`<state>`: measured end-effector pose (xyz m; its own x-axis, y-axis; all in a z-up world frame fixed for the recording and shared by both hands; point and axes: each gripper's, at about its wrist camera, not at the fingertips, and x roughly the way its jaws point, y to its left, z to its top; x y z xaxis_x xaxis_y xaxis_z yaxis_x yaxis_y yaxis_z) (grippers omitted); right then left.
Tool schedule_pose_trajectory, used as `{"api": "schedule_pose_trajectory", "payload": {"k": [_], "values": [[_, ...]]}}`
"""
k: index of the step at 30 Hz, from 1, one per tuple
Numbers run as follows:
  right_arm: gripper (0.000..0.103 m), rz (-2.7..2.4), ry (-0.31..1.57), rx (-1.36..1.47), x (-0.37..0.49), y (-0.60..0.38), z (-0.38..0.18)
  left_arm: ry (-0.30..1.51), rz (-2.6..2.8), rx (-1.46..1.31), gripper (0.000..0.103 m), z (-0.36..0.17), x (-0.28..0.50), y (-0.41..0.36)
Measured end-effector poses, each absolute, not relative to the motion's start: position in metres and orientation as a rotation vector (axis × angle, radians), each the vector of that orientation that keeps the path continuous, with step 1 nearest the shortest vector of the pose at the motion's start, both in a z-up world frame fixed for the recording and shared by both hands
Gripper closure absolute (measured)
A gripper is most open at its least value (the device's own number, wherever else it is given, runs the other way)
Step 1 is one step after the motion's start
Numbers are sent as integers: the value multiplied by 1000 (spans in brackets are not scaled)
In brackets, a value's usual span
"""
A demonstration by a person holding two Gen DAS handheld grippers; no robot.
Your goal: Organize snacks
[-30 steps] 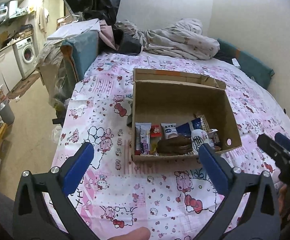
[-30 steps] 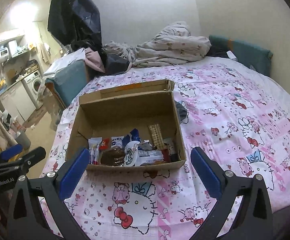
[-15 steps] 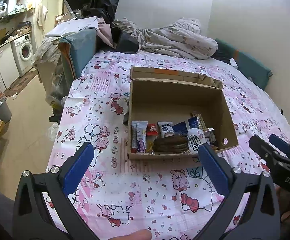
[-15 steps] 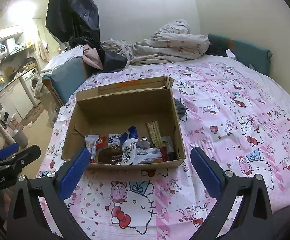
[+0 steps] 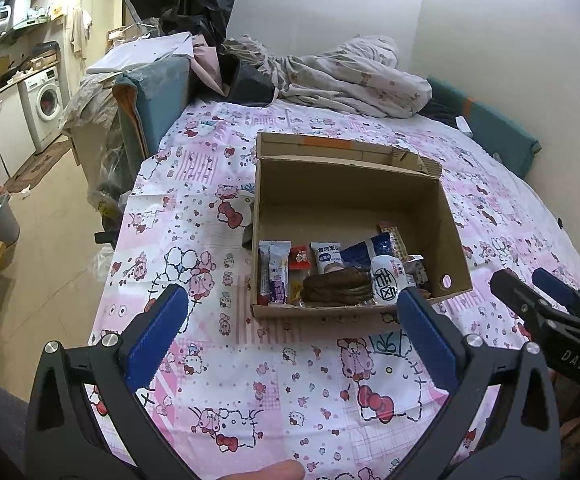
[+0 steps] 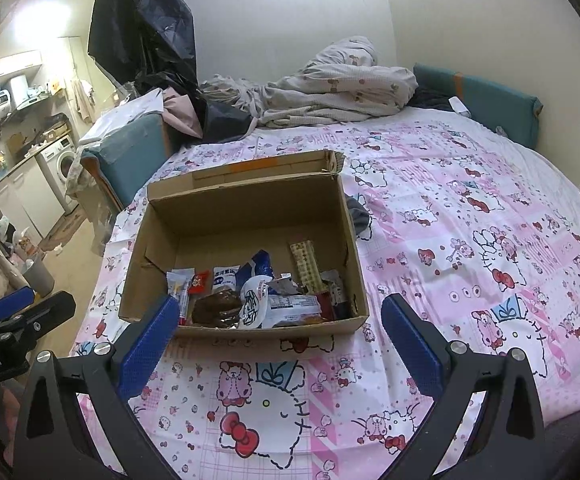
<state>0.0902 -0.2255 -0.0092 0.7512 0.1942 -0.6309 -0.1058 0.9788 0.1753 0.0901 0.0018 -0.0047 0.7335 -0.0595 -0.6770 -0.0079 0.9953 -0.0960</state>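
On the pink bedsheet [image 6: 470, 208] snacks [image 6: 250, 296] all sit bunched in the cardboard box [image 6: 246, 216], none outside; left gripper [image 5: 290, 320] and right gripper [image 6: 280, 332] hover spread wide, empty

Open cardboard box [image 5: 448, 220] sits flat on the pink cartoon-print bedsheet [image 5: 194, 184], flaps up at its far side. Snack packets [image 6: 250, 296] lie jumbled along the box's near wall; far half bare.
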Motion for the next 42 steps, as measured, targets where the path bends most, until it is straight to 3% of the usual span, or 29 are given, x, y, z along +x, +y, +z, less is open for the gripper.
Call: {"api": "schedule_pose_trajectory", "payload": {"k": [42], "values": [[0,155,690,148,90,-229,-5,745,-26,-99,0,-6,90,2]]}}
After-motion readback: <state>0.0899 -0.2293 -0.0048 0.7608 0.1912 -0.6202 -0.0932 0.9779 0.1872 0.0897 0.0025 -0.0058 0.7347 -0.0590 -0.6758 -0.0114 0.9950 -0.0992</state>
